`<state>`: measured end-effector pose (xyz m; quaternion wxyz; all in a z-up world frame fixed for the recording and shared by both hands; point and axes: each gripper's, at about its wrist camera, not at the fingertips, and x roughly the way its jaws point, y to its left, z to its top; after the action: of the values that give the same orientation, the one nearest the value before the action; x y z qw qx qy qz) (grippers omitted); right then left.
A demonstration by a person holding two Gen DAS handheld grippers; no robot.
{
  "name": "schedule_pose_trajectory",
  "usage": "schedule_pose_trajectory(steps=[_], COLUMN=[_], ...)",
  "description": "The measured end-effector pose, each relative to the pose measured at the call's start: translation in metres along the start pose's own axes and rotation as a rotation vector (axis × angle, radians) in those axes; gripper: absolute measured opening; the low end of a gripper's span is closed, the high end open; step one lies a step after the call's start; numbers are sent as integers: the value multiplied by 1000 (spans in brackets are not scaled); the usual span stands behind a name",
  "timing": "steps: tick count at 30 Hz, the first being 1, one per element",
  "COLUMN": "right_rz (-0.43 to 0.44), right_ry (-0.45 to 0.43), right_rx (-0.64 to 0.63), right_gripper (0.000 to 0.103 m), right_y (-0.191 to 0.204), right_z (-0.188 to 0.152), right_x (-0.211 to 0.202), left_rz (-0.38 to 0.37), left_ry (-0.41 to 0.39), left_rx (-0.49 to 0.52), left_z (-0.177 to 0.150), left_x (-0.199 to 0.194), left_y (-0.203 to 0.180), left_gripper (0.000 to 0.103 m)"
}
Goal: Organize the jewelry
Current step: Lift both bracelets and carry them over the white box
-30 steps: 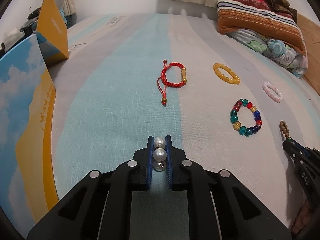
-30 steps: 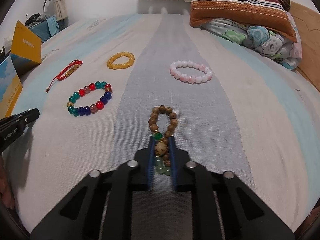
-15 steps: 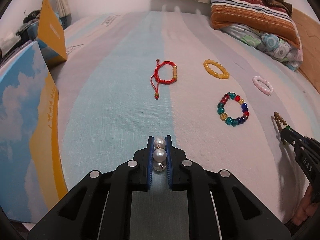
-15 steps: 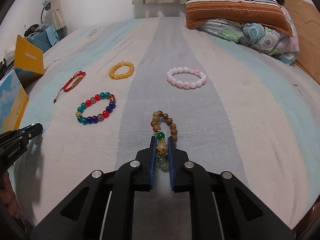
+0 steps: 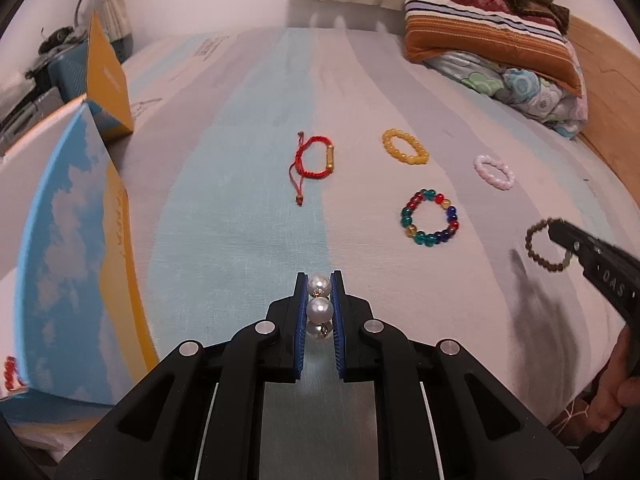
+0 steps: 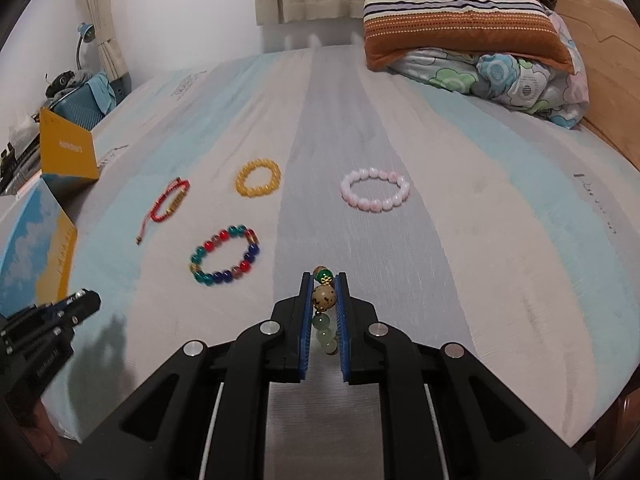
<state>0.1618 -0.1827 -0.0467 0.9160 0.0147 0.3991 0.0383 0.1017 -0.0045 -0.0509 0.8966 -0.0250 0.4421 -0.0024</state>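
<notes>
My left gripper (image 5: 319,280) is shut on a white pearl strand (image 5: 319,309) and holds it above the bed. My right gripper (image 6: 324,278) is shut on a brown wooden bead bracelet (image 6: 323,297) with green beads, lifted off the sheet; its loop hangs from the fingers in the left wrist view (image 5: 544,246). On the striped sheet lie a red cord bracelet (image 5: 314,160), a yellow bead bracelet (image 5: 405,146), a pink bead bracelet (image 5: 494,171) and a multicoloured bead bracelet (image 5: 430,217).
A blue-and-yellow box (image 5: 72,240) stands open at the left, with a red bead item inside its near corner (image 5: 10,368). Its yellow lid (image 5: 108,80) stands behind. Pillows and a folded quilt (image 5: 500,36) lie at the back right by the wooden headboard (image 5: 612,92).
Both grippers have risen away from the sheet. The wooden bracelet has been lifted off the bed and now hangs from my right gripper. The pearl strand stays held.
</notes>
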Motion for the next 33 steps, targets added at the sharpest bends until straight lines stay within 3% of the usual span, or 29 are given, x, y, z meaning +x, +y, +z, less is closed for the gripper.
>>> schedule_pose_trajectory(steps=[23, 33], right_rz=[29, 78], right_ry=[-32, -48], right_rx=[-41, -104], right_gripper=[10, 10], right_y=[57, 103], right_z=[33, 40], right_x=[-70, -94], left_rz=[-5, 74], left_ry=[-106, -130], left_rx=[-26, -31], left_z=[25, 28], left_x=[-91, -127], left_y=[12, 42], left_gripper=[10, 10])
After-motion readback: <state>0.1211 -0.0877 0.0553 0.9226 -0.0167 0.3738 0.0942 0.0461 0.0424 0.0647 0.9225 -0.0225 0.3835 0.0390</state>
